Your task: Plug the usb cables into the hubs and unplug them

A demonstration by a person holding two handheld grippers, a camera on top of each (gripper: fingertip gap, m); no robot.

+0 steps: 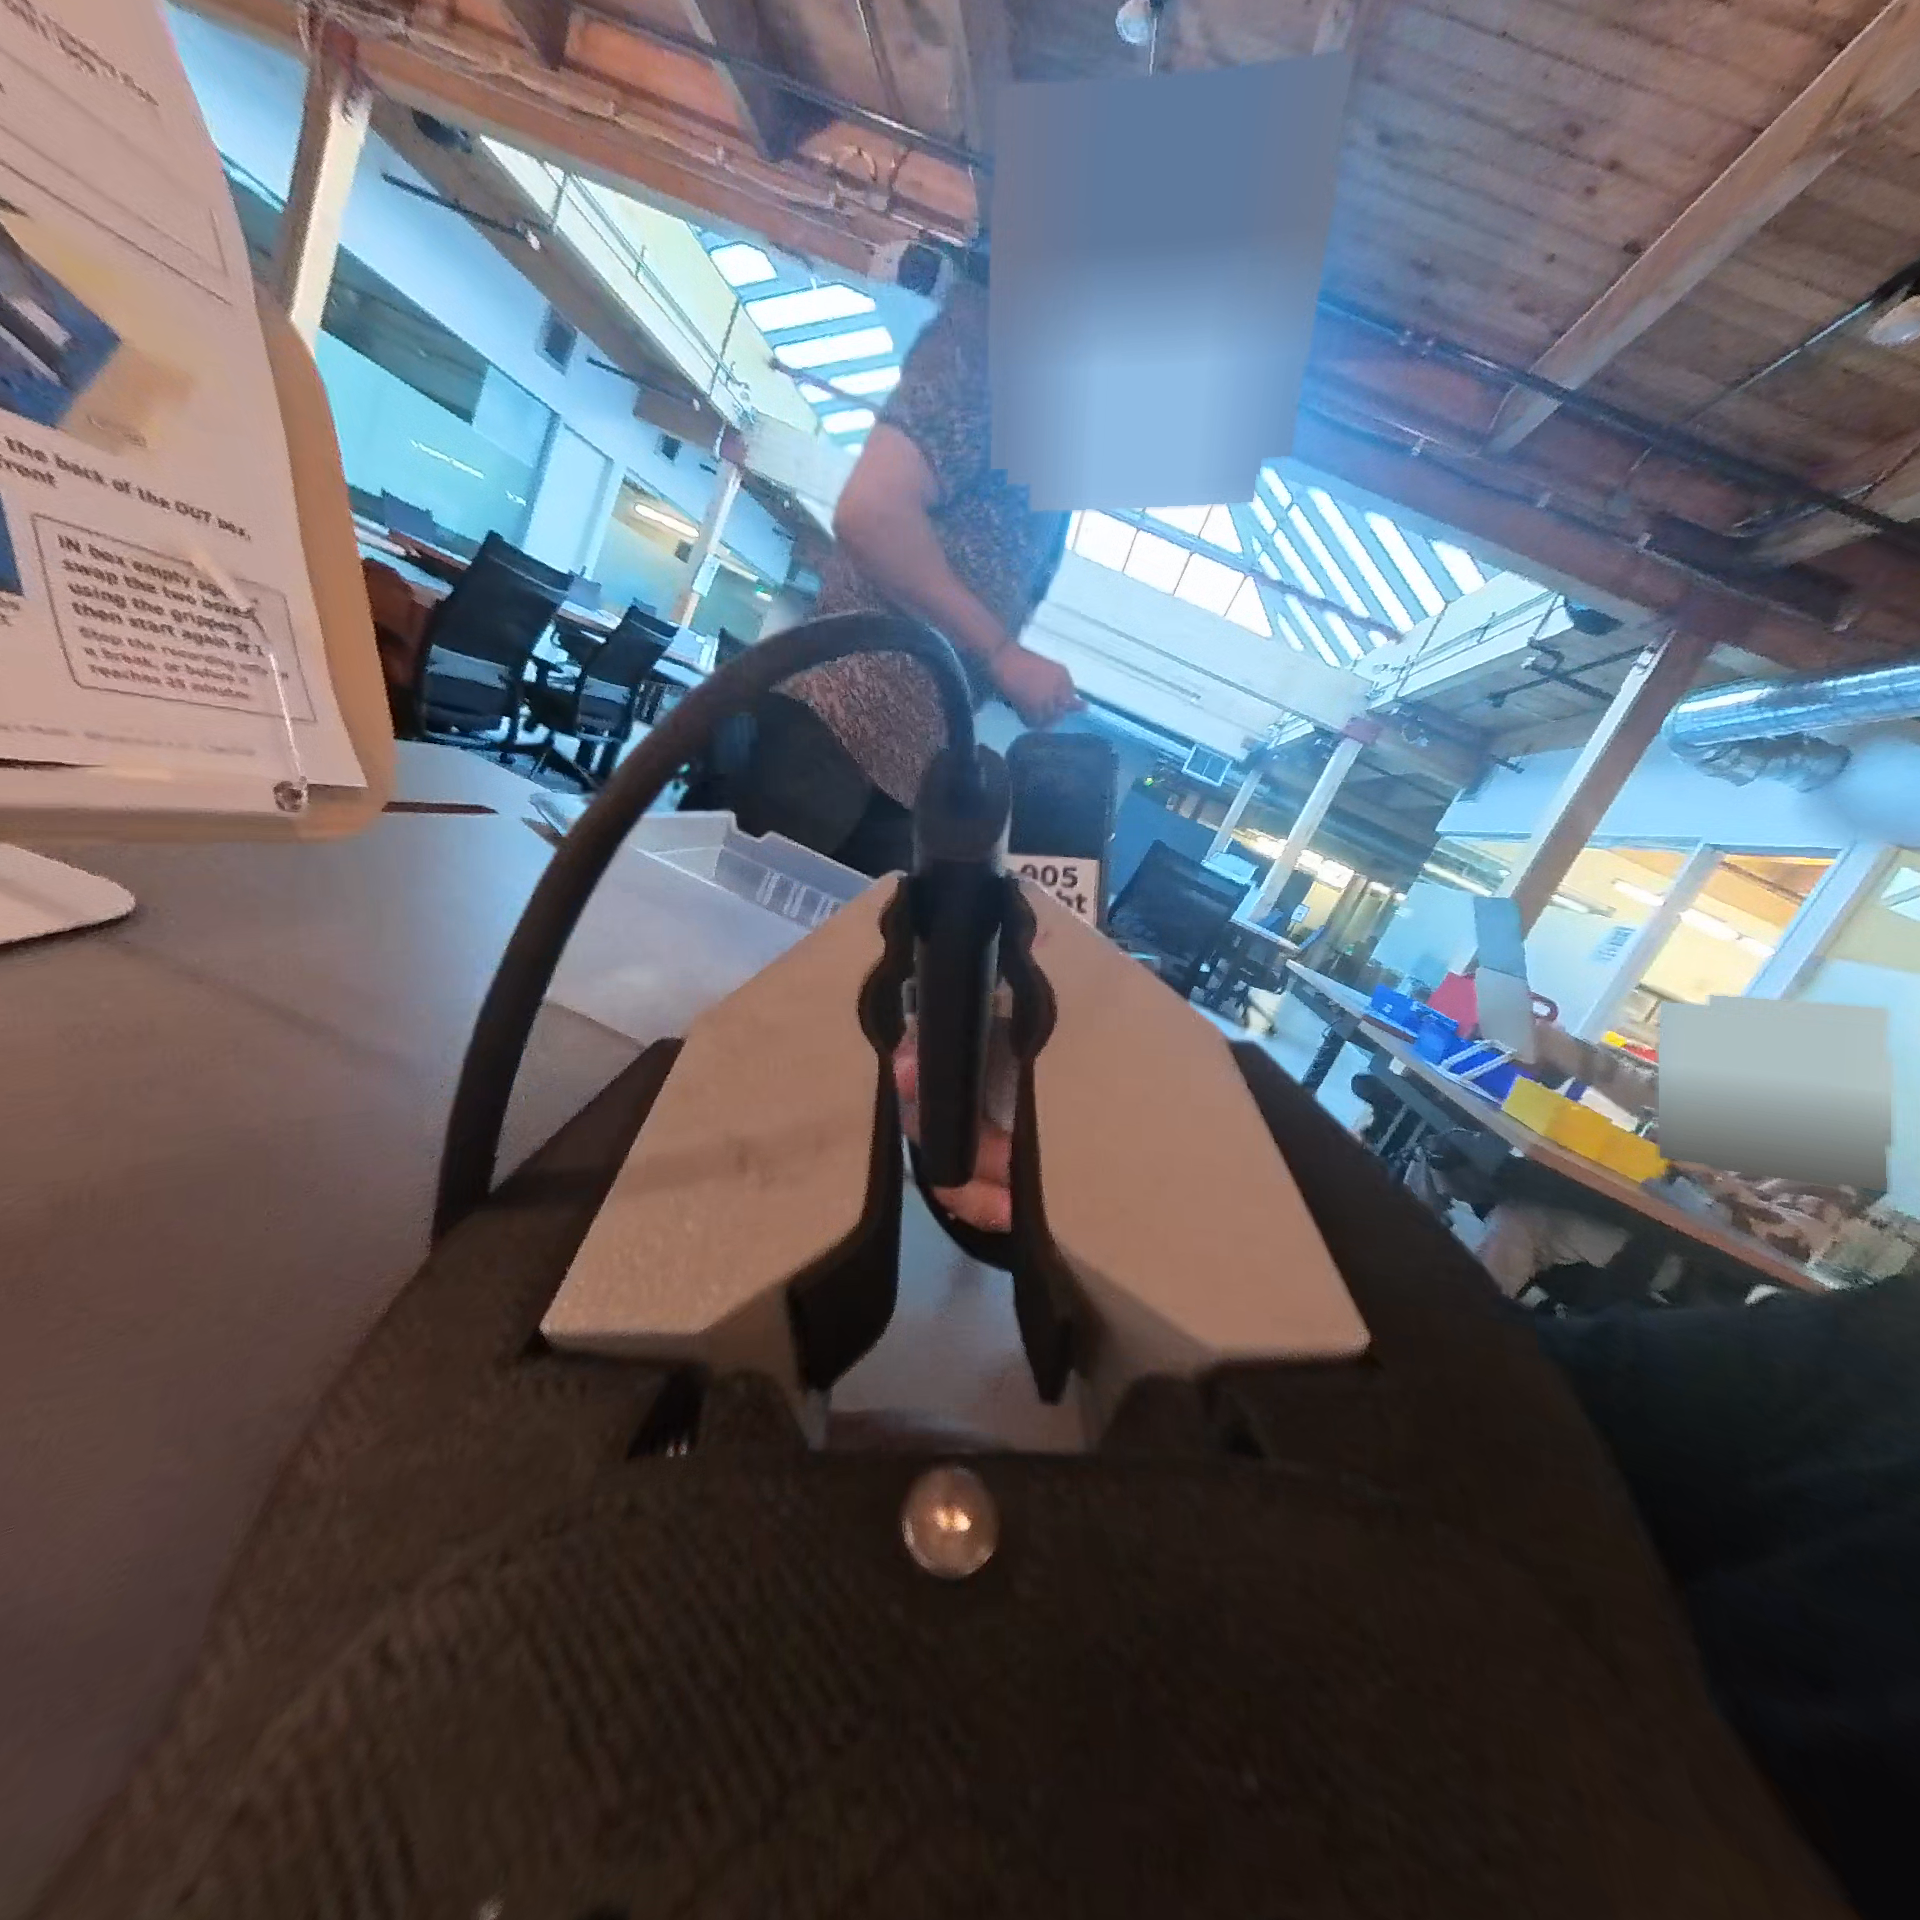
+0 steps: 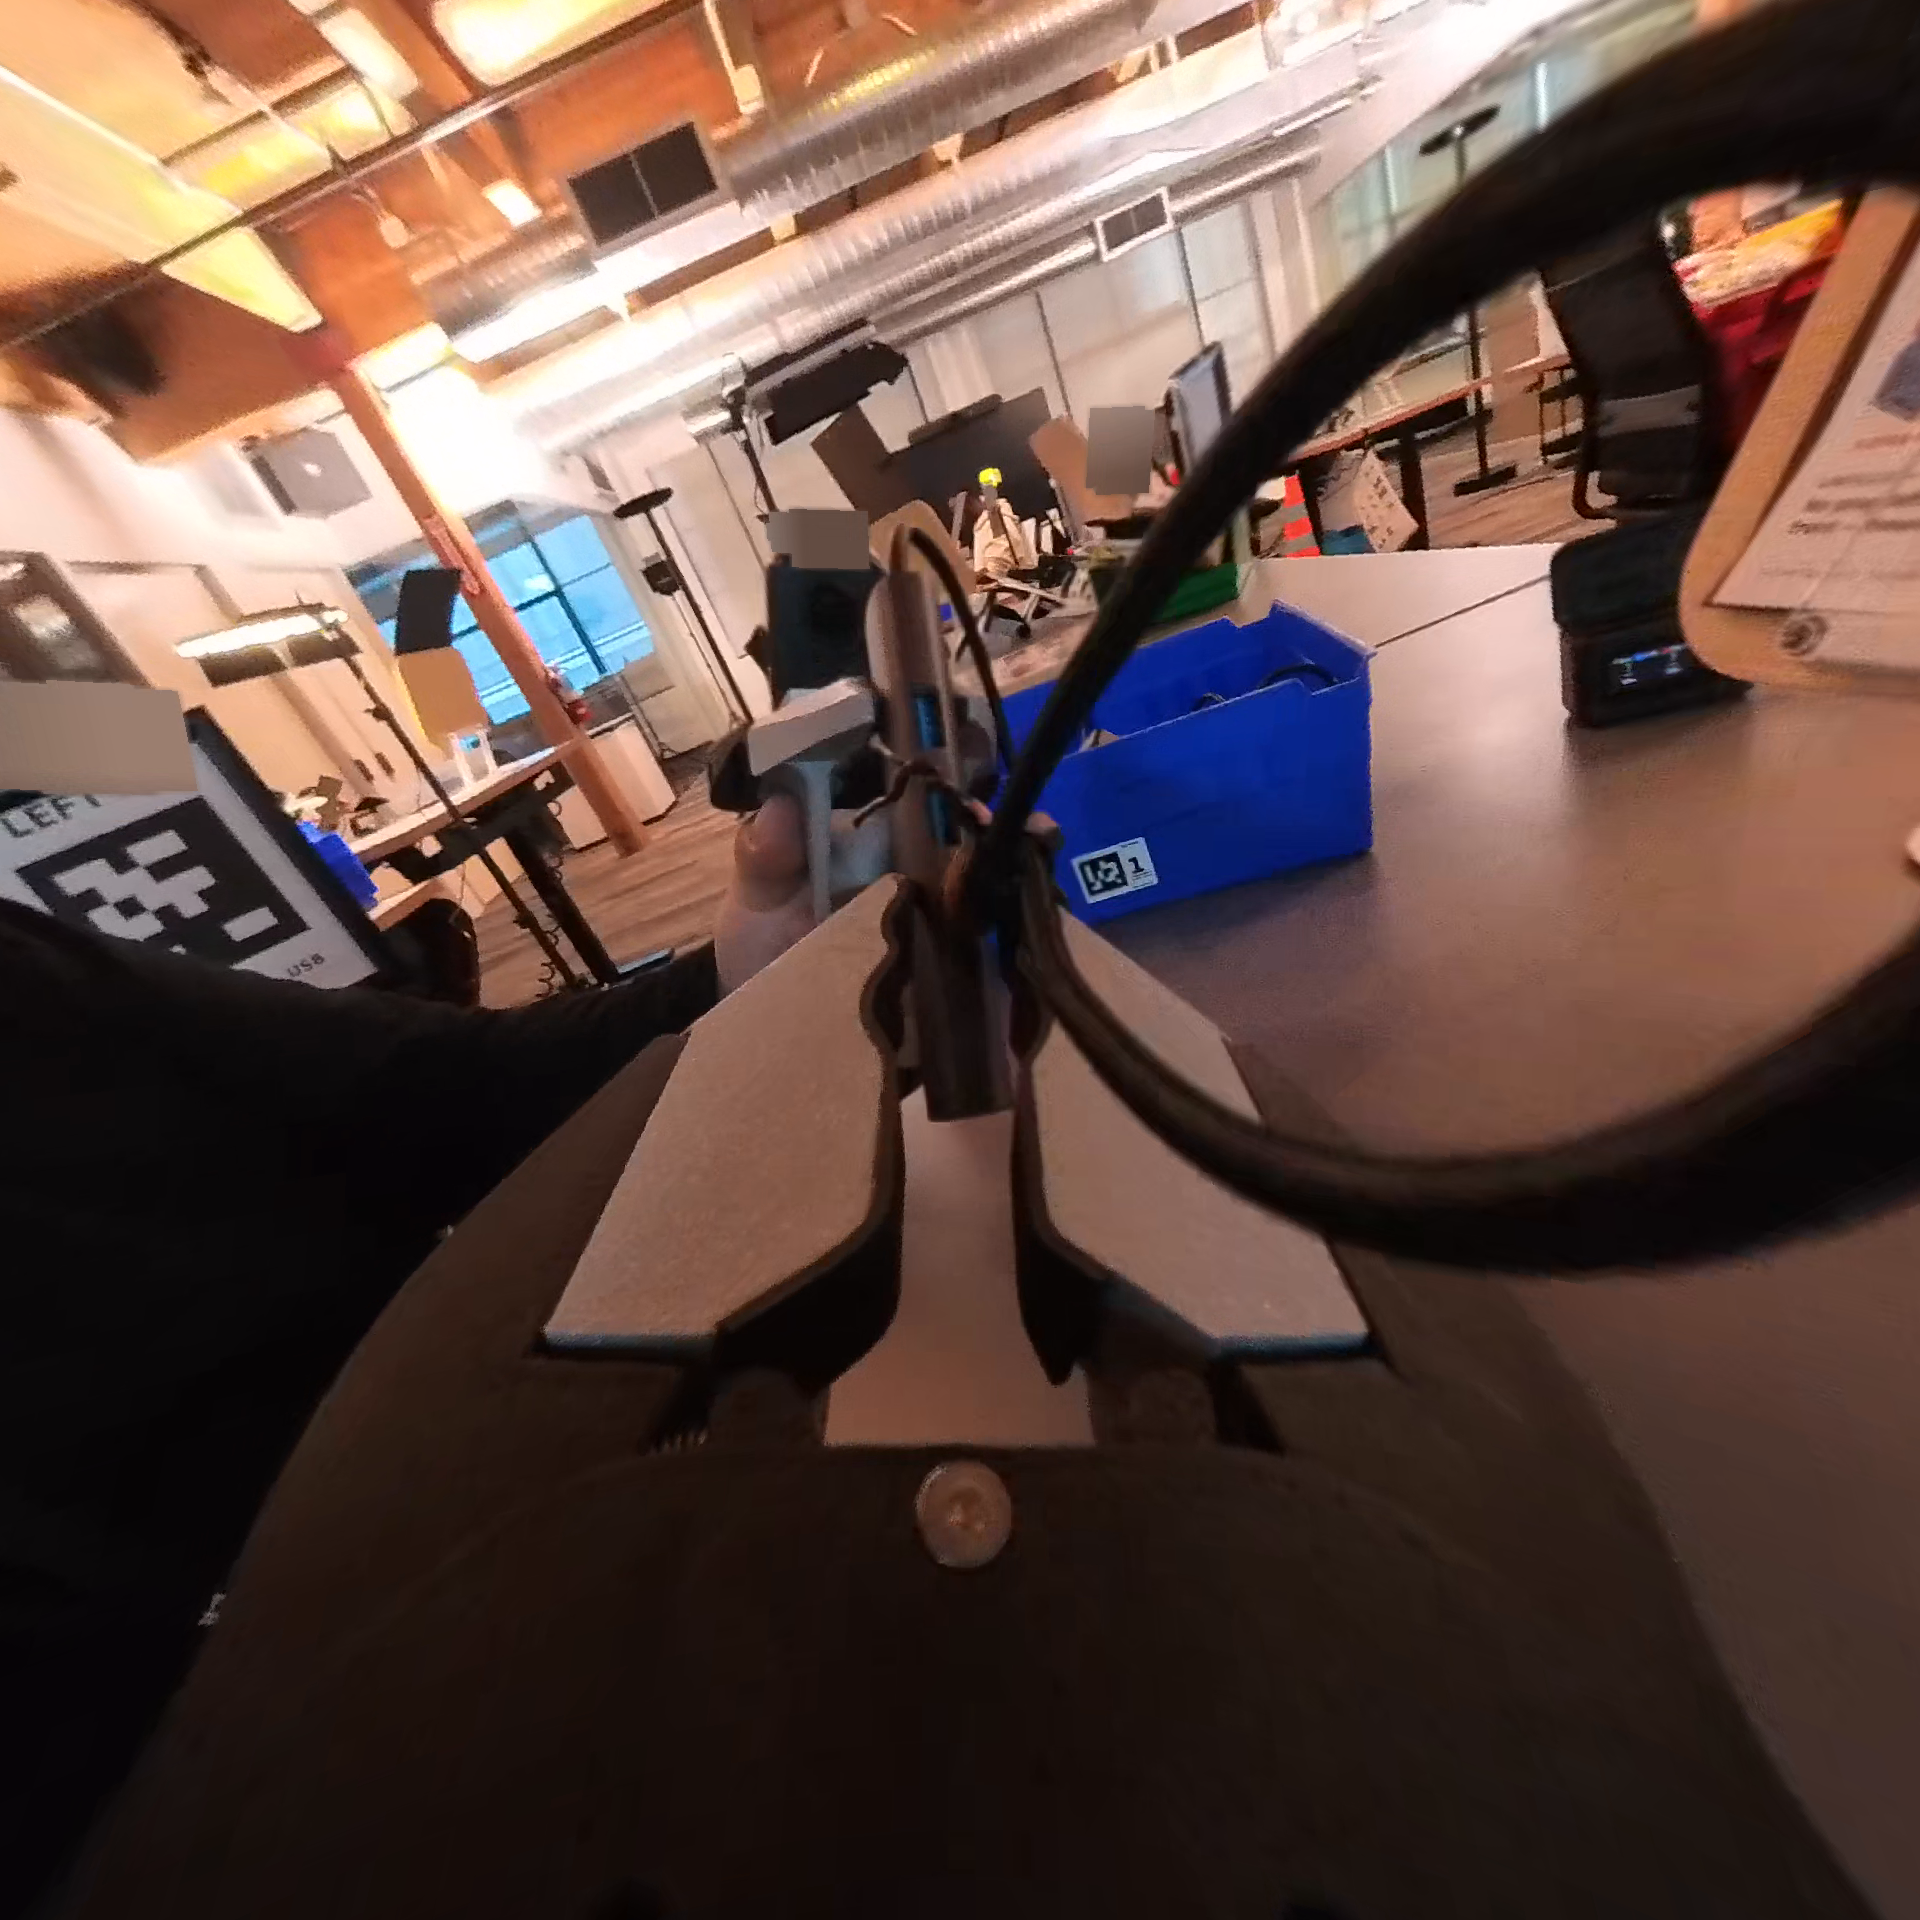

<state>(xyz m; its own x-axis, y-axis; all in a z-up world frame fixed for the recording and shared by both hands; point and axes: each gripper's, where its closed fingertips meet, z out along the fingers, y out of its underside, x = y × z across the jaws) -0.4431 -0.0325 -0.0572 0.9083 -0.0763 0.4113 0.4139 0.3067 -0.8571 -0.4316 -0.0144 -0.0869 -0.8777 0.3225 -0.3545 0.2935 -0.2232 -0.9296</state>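
In the left wrist view my left gripper (image 1: 954,935) is shut on a slim dark USB hub (image 1: 951,1039), held edge-on and upright. The hub's black cable (image 1: 582,862) arcs from its top down to the left. In the right wrist view the hub (image 2: 914,717) is grey with blue ports and stands upright in the left gripper (image 2: 831,748). My right gripper (image 2: 956,966) is shut on a dark USB plug (image 2: 961,1039) just below the hub. Its thick black cable (image 2: 1351,1174) loops to the right. I cannot tell if the plug sits in a port.
A blue bin (image 2: 1226,769) stands on the grey table (image 2: 1558,935) behind the hub. A clear tray (image 1: 727,862), an instruction sheet in a stand (image 1: 135,468) and a black device (image 2: 1631,644) are nearby. A person (image 1: 914,623) stands beyond the table. One gripper's finger ends stand about 4 cm off the other's.
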